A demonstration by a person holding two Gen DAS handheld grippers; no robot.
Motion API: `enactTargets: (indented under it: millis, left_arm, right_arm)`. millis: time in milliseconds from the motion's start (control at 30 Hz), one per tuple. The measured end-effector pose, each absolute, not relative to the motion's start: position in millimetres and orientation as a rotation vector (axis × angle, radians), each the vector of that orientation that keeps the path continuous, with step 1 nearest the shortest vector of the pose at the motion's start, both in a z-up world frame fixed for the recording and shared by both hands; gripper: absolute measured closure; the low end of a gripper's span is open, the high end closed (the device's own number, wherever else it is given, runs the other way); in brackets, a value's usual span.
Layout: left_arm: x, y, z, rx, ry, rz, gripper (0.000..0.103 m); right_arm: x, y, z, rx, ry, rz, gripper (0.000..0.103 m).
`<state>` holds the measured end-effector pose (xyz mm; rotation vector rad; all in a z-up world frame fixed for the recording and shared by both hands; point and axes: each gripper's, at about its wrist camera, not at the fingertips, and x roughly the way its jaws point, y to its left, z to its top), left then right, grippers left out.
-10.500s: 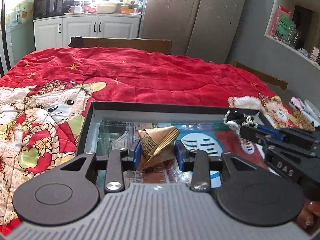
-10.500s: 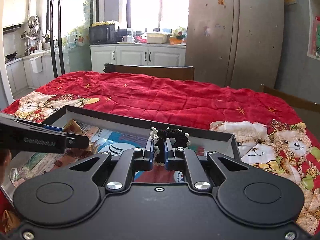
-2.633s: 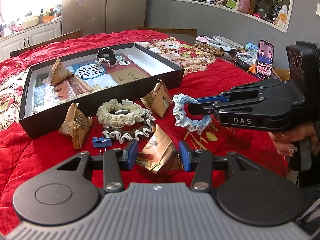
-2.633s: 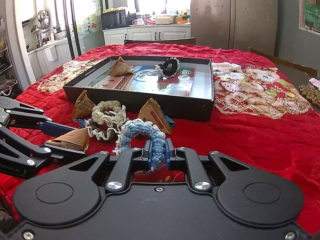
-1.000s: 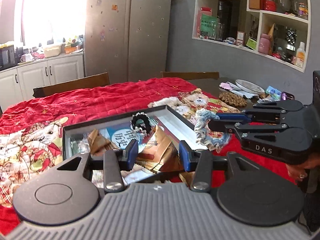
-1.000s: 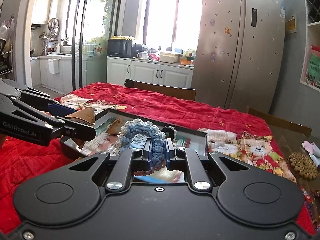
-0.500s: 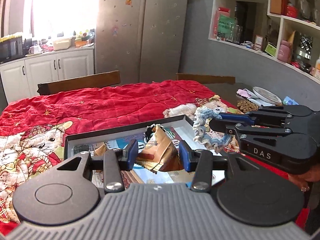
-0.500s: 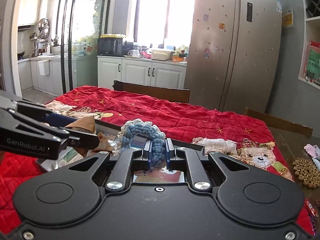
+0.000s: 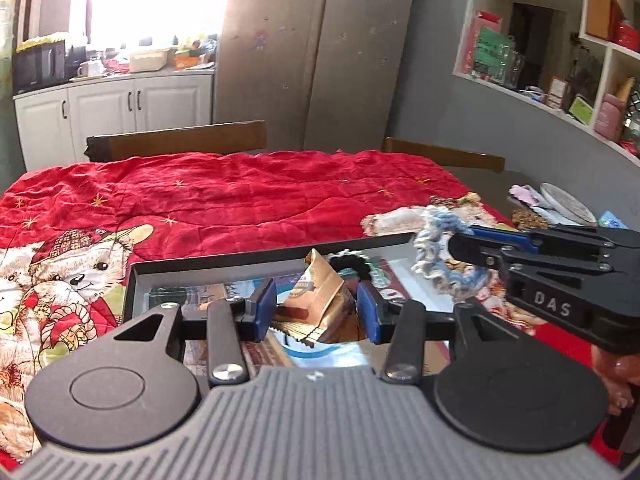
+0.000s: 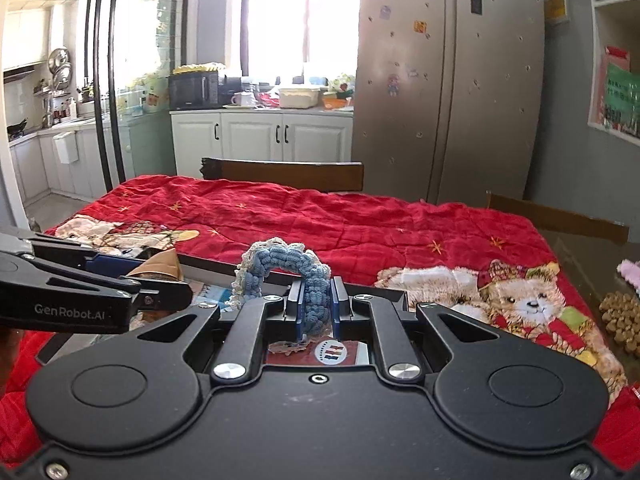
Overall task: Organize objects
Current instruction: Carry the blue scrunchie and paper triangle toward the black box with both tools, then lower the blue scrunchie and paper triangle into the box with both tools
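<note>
Both loads now over tray (image 9: 224, 266), black scrunchie (image 9: 352, 266) beneath

Beyond your black tray (image 9: 208, 267) lies a red quilt (image 9: 240, 196) with gold stars (teddy-bear print at its edges); you hold a tan packet (image 9: 320, 296) and blue-and-cream crocheted ring (image 10: 288, 268).

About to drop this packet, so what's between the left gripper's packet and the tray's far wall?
In the left wrist view, a black scrunchie lies in the tray, just behind the packet that the left gripper holds.
</note>
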<state>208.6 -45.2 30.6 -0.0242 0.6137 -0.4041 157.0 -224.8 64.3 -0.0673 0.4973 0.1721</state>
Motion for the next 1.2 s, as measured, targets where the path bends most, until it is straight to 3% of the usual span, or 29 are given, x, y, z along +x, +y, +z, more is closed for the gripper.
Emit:
enactTargets:
  millis: [1200]
  left_arm:
    - [243.1,-58.1,-15.3,-0.011,0.674,-0.386,0.054]
  right_arm:
    - [209.5,-247.0,-7.2,-0.055,0.615,0.046,0.091]
